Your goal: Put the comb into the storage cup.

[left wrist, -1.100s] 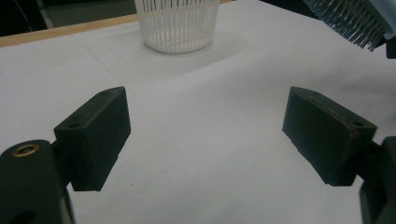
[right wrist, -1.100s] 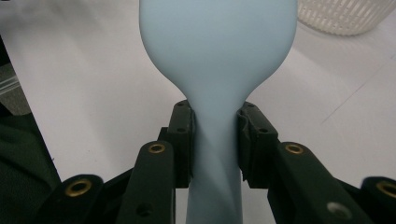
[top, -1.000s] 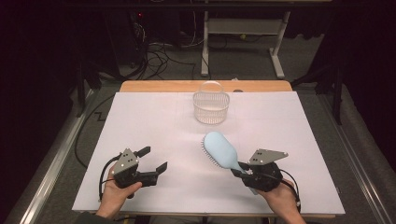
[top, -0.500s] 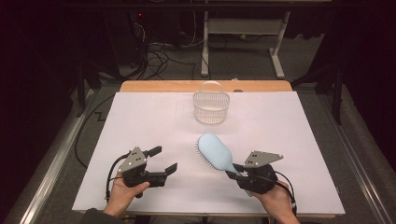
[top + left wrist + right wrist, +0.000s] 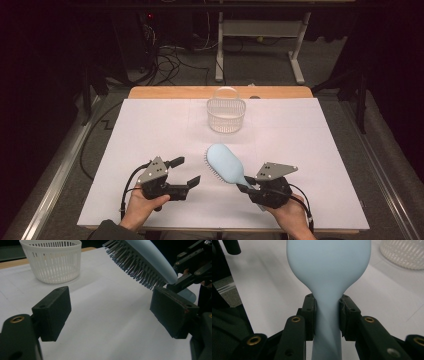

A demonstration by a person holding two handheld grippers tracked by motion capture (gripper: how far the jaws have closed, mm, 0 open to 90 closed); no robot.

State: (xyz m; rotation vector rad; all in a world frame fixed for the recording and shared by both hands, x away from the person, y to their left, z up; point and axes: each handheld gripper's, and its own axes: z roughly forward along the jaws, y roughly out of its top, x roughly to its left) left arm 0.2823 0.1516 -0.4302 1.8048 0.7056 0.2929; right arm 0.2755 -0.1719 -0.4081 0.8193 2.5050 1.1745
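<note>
A light blue hairbrush is held above the white table sheet, head pointing up-left and bristles facing left and down. My right gripper is shut on its handle, and the right gripper view shows both pads pressed on the narrow neck of the brush. My left gripper stands open to the left of the brush, with nothing between its jaws. In the left gripper view the bristles of the brush hang just above and beyond the right pad.
A white slatted plastic basket stands at the back middle of the sheet; this basket is empty as far as I can see. The wooden table edge lies behind it. Dark floor, cables and a desk frame lie beyond.
My left gripper has moved right, closer to the brush. The brush head has shifted a little left with the right hand.
</note>
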